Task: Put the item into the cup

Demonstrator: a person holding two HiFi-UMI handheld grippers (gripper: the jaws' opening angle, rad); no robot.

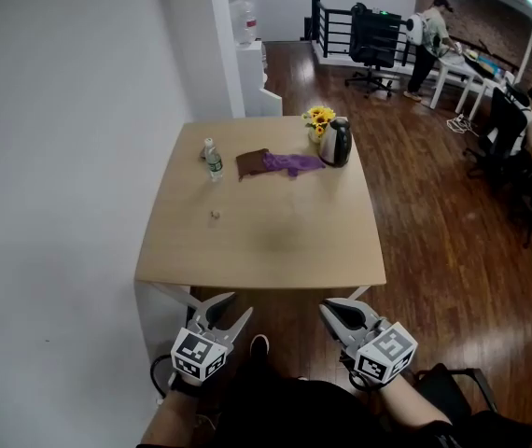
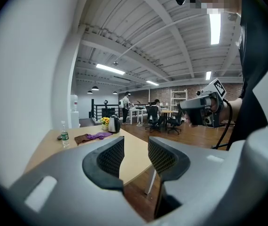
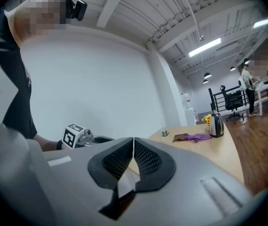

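Note:
A small pale item point(image 1: 216, 215) lies alone on the wooden table point(image 1: 275, 241), left of centre. Farther back stand a water bottle point(image 1: 214, 162), a brown cloth point(image 1: 252, 163) with a purple cloth point(image 1: 293, 163) on it, a dark kettle point(image 1: 336, 143) and yellow flowers point(image 1: 318, 119) in a small pot. Both grippers hang below the table's near edge, close to the person's body. My left gripper point(image 1: 231, 308) point(image 2: 136, 147) is open with nothing between its pads. My right gripper point(image 1: 331, 308) point(image 3: 133, 147) is shut and empty. I see no plain cup.
A white wall runs along the table's left side. Wooden floor lies to the right, with office chairs point(image 1: 374, 40), desks and people at the back right. The person's shoe point(image 1: 259, 345) shows under the near edge.

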